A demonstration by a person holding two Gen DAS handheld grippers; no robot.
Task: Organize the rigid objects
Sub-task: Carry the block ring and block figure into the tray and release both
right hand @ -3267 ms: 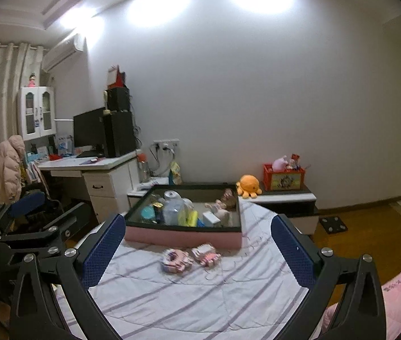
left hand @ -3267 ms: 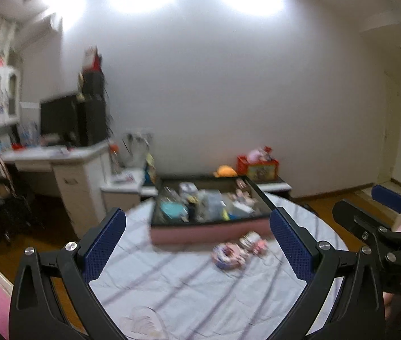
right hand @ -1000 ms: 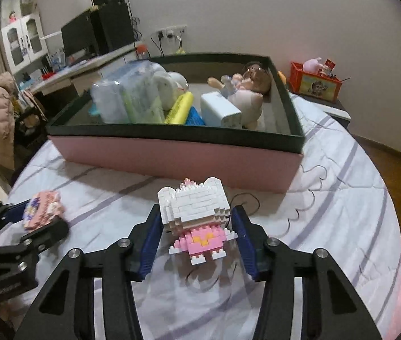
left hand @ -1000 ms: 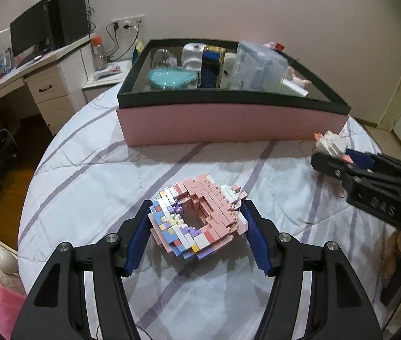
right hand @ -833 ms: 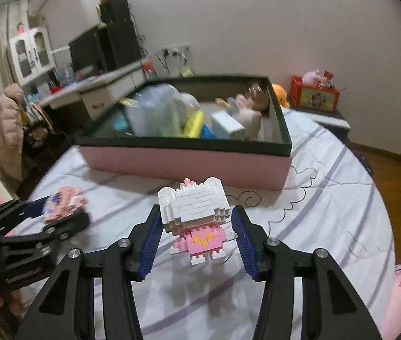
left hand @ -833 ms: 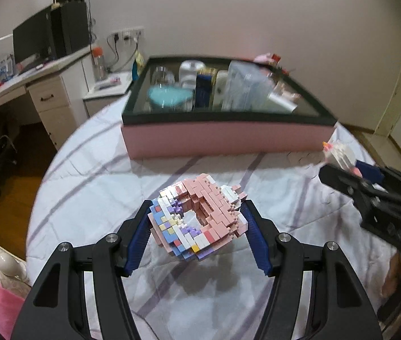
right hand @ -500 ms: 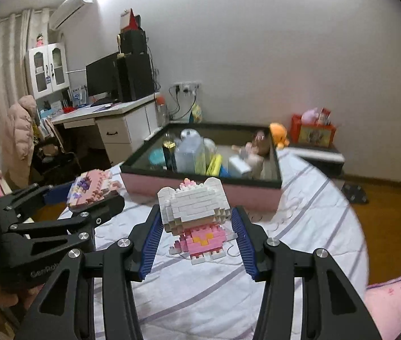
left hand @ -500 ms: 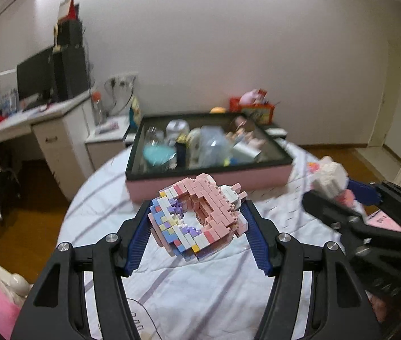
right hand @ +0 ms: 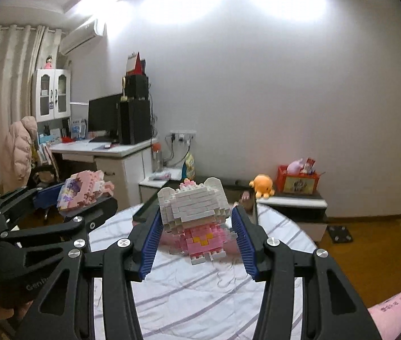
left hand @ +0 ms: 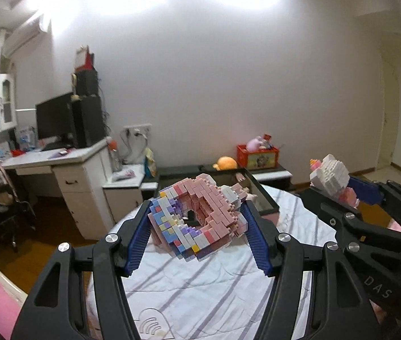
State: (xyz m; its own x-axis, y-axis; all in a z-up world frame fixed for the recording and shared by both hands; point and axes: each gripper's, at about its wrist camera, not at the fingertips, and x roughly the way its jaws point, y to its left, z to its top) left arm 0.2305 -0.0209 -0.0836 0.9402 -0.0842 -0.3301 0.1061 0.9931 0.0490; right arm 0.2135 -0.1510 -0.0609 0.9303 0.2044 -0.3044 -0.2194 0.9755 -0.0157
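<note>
Left wrist view: the left tongs (left hand: 197, 226) are clenched on a ring-shaped brick model (left hand: 199, 222), pink with a pastel patchwork side, its hole facing up and toward the camera. The model hangs in the air above the striped cloth of the round table (left hand: 200, 291). The storage box (left hand: 259, 195) that likely receives it lies straight ahead and lower, mostly hidden behind the model; only its dark rim shows. To the right, the right tongs (left hand: 339, 187) carry a white and pink brick figure (left hand: 330, 178) at about the same height.

Right wrist view: the right tongs (right hand: 197, 233) grasp the brick figure (right hand: 194, 218) by its flanks, upright, white head on top and pink body below, clear of the table (right hand: 200, 289). The box (right hand: 149, 208) sits directly beyond, its near rim peeking out on both sides of the figure. The left tongs (right hand: 81, 195) hold the ring model (right hand: 83, 189) off to the left, level with it.

Both tongs point slightly downward and face the box side by side, neither clearly nearer. I judge the next move to be a forward carry over the near rim, then a release onto free space inside.
</note>
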